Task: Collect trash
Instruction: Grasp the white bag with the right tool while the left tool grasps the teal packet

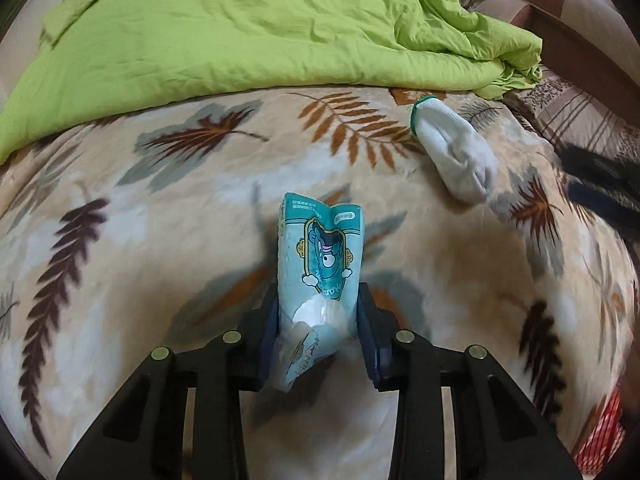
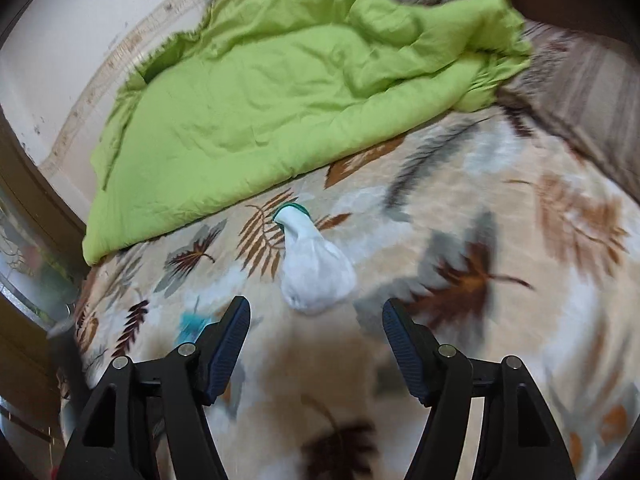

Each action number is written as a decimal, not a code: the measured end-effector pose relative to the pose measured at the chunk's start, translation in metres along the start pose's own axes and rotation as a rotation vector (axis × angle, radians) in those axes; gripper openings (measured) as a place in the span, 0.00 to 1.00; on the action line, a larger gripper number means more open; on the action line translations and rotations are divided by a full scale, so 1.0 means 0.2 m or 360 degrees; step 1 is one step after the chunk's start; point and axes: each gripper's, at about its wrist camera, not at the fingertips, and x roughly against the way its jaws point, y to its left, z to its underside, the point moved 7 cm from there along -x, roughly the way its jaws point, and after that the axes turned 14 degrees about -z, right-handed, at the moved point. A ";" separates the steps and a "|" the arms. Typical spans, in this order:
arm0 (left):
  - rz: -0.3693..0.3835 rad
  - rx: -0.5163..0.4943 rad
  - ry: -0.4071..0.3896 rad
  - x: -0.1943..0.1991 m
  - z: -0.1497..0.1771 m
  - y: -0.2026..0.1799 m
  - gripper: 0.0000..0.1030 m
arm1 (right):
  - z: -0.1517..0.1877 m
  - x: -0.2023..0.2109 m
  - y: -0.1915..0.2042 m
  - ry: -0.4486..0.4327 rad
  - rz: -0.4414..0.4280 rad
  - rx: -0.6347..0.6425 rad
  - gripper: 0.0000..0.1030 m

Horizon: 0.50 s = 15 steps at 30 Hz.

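Over the bed, left wrist view: left tool (image 1: 319, 320) clamps a teal wrapper (image 1: 320, 264) between its pads, above the leaf-print blanket (image 1: 160, 240); white sock (image 1: 452, 156) lies to the right, near the green quilt (image 1: 240, 28). Right wrist view: right tool (image 2: 316, 320) spread wide, empty, sock (image 2: 312, 268) just ahead; wrapper (image 2: 192, 326) partly hidden left.

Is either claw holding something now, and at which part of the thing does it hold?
The left claw is shut on the teal wrapper, pinching its lower, crumpled end. The right claw is open and holds nothing; the white sock lies ahead of it.
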 end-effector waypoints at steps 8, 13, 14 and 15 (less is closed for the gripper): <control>-0.0001 0.0007 -0.0034 0.07 0.09 0.08 0.34 | -0.01 -0.38 -0.08 0.0189 0.0105 -0.0047 0.42; 0.0019 0.0047 -0.0042 0.11 0.14 0.11 0.34 | 0.10 -0.24 0.00 0.0147 0.0105 0.0018 0.30; 0.0018 0.0046 -0.0051 0.13 0.15 0.11 0.34 | 0.13 -0.19 0.03 0.0133 0.0105 0.0044 0.30; 0.0013 0.0040 -0.0062 0.15 0.16 0.11 0.34 | 0.17 -0.14 0.06 0.0123 0.0079 0.0054 0.30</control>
